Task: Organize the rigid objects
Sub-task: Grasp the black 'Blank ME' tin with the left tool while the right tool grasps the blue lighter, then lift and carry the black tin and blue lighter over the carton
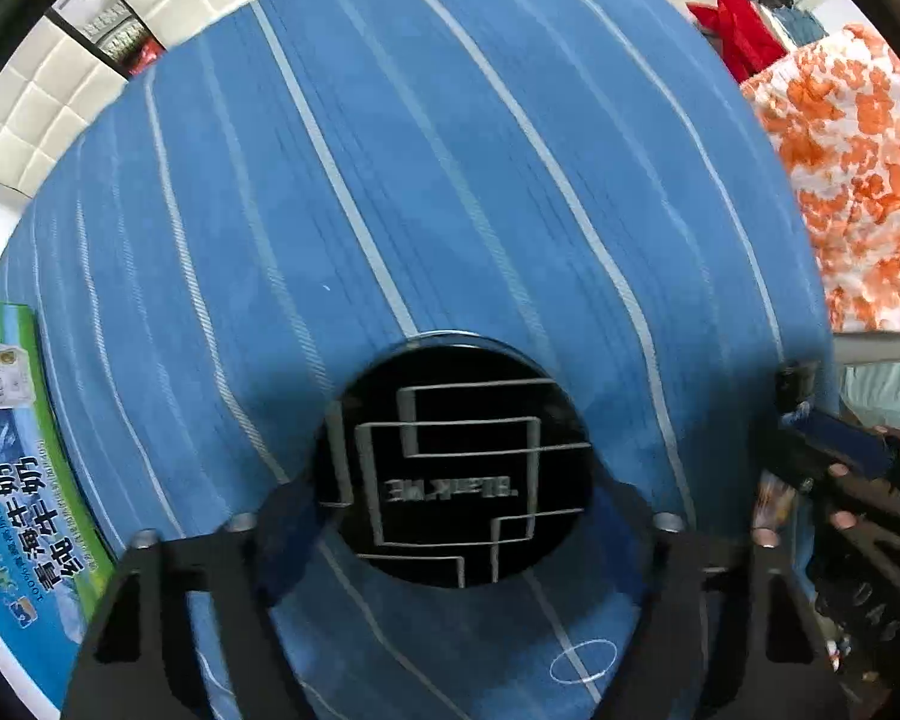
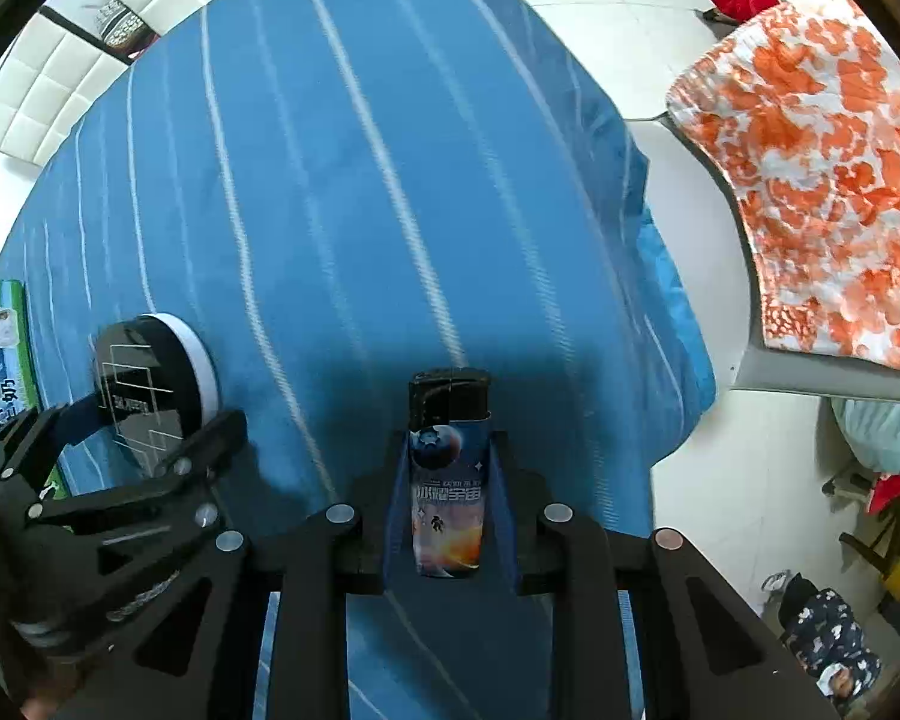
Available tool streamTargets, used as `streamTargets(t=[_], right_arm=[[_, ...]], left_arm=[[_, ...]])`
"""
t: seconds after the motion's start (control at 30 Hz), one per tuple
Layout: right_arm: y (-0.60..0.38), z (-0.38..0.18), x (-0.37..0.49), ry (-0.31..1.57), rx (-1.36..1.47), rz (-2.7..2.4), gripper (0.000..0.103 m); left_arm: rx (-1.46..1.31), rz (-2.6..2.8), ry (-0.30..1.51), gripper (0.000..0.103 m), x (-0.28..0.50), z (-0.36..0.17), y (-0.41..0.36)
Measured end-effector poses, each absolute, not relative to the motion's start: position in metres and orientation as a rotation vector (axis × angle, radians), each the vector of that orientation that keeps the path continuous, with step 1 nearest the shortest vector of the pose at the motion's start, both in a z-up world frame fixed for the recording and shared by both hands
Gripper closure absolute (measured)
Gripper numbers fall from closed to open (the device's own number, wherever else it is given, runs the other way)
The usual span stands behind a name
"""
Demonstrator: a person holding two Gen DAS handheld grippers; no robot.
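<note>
A bed [image 2: 342, 192] covered with a blue sheet striped in white fills most of the room's middle, with a white padded headboard [image 2: 60, 90] along its far left edge. Off its right edge, across a strip of white floor, lies an orange-and-white flowered quilt [image 2: 822, 180]. At the bed's near left edge sits a green and blue milk carton box [image 1: 12, 468], printed with Chinese characters. The left gripper [image 2: 144, 414] is over the near left part of the bed, its fingers [image 1: 288, 528] clamped on either side of a round black compact [image 1: 456, 462] with a white rim and silver line pattern on its lid, held on edge just above the sheet. Beside it, toward the bed's near middle, the right gripper [image 2: 450, 504] has its fingers [image 2: 501, 480] closed on a lighter [image 2: 448, 480], upright with its black cap pointing away and a space-themed print on its body.
</note>
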State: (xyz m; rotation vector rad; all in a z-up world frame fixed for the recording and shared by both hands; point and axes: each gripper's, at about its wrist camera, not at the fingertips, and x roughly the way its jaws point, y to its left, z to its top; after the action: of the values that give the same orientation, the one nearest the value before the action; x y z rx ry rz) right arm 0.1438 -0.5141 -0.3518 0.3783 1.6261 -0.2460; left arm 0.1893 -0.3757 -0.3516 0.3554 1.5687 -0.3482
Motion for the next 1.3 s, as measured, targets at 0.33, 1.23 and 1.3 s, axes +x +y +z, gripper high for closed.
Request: streamTargets(t=[0.33, 1.23, 1.3], right_arm=[[-0.501, -0.36, 0.152, 1.643, 0.308, -0.236, 0.076], [-0.333, -0.178, 0.152, 1.372, 0.142, 0.131, 0.076], [-0.306, -0.165, 0.15, 1.354, 0.137, 0.147, 0.076]], left_arm=[[0.313, -0.296, 1.551, 0.03, 0.18, -0.344, -0.354], [0.102, -0.073, 1.189, 0.03, 0.102, -0.138, -0.146], [0.098, -0.064, 1.165, 0.03, 0.097, -0.126, -0.117]])
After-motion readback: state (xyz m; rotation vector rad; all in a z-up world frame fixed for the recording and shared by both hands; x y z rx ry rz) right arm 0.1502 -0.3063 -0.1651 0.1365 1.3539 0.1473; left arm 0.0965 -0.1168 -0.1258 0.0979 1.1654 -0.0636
